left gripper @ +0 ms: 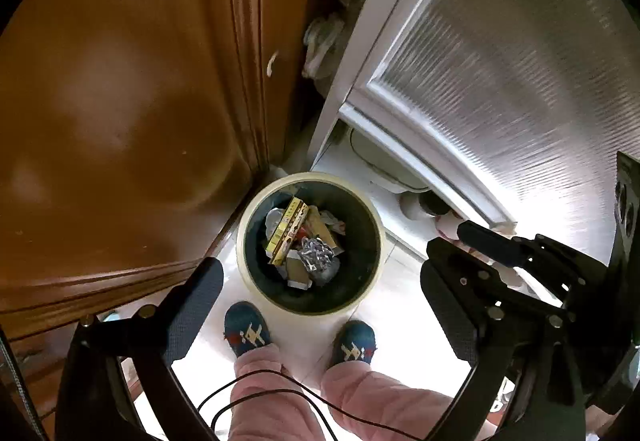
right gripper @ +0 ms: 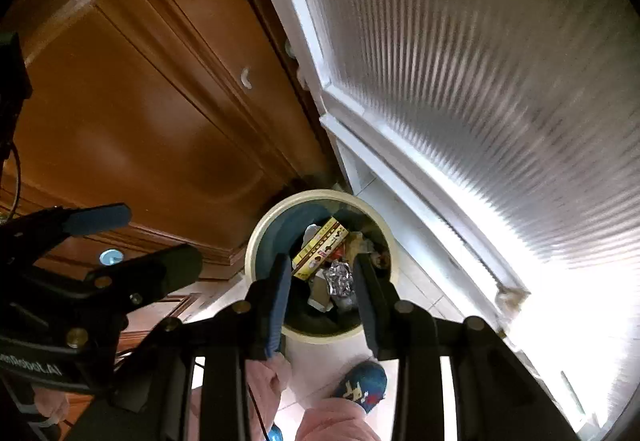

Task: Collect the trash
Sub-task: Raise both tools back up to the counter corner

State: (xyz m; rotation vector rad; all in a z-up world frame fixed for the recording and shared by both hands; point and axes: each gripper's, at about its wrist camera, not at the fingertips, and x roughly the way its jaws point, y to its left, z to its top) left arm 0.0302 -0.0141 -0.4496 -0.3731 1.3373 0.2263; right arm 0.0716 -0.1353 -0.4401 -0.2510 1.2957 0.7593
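Observation:
A cream-rimmed round bin (left gripper: 248, 209) stands on the floor below both grippers; it also shows in the right wrist view (right gripper: 256, 237). Inside lie a yellow box (left gripper: 286, 231), crumpled foil (left gripper: 318, 259) and paper scraps. My left gripper (left gripper: 320, 273) is open and empty, its fingers wide apart above the bin. My right gripper (right gripper: 322, 269) is open and empty, right over the bin's mouth, with the foil (right gripper: 340, 279) and yellow box (right gripper: 318, 247) seen between its fingers. The right gripper also appears at the right of the left wrist view (left gripper: 480, 241).
A brown wooden cabinet (left gripper: 120, 101) stands left of the bin. A white-framed ribbed glass door (left gripper: 500, 61) stands to the right. The person's blue slippers (left gripper: 246, 333) stand on the pale tiled floor just in front of the bin. A thin cable (left gripper: 280, 393) hangs over the legs.

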